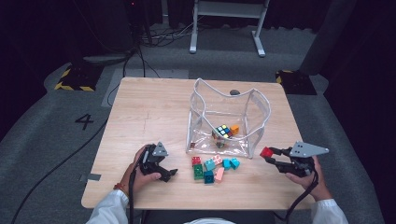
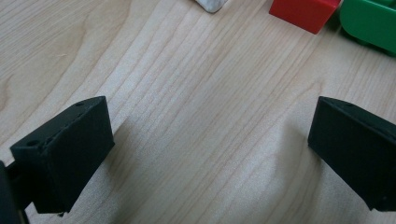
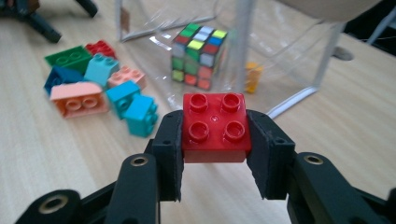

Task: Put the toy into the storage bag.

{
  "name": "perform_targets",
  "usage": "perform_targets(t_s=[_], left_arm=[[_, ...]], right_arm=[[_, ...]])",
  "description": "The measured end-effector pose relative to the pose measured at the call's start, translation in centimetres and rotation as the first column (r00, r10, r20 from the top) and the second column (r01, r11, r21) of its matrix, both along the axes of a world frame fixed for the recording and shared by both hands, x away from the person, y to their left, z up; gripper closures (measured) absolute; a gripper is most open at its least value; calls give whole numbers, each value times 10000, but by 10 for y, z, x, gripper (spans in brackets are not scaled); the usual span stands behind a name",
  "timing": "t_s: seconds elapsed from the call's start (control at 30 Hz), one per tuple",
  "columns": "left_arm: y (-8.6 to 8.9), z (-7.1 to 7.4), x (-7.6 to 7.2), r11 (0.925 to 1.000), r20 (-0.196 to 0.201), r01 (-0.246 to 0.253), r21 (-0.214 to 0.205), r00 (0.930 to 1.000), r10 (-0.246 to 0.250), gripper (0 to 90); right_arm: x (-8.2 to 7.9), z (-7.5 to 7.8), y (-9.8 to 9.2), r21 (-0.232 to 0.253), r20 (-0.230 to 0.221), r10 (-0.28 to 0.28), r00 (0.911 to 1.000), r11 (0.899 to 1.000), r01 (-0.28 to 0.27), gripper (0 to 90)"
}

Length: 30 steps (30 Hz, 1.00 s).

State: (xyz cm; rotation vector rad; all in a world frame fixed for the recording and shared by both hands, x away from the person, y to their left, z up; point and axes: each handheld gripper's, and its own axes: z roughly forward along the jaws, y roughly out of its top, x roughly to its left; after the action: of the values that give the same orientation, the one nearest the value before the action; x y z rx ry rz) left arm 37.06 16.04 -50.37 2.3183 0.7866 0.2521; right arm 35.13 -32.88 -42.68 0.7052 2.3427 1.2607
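Note:
My right gripper [image 3: 215, 140] is shut on a red four-stud brick [image 3: 214, 127], held above the table just right of the clear bag's front corner; the high view has the same red brick [image 1: 266, 151] in the right gripper [image 1: 271, 156]. A clear plastic bag [image 1: 254, 109] stands open at mid-table with a colour cube [image 1: 222, 132] and an orange brick [image 1: 234, 129] inside. Several loose bricks [image 1: 212, 167] lie in front of the bag. My left gripper [image 1: 169, 173] rests low on the table left of the pile, jaws open over bare wood [image 2: 210, 154].
Ahead of the left jaws lie a red brick [image 2: 303, 13] and a green brick [image 2: 369, 23]. The table's right edge [image 1: 299, 140] runs close behind my right hand. A dark round spot [image 1: 234, 92] sits on the wood behind the bag.

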Motion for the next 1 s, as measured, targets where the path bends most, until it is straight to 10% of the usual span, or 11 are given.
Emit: perform_targets(t_s=[1.0], left_arm=[[0, 0, 0, 10000, 10, -9, 5, 10000, 9, 1]], right_arm=[[84, 111, -26, 1224, 874, -1441, 9857, 9835, 1329, 590]])
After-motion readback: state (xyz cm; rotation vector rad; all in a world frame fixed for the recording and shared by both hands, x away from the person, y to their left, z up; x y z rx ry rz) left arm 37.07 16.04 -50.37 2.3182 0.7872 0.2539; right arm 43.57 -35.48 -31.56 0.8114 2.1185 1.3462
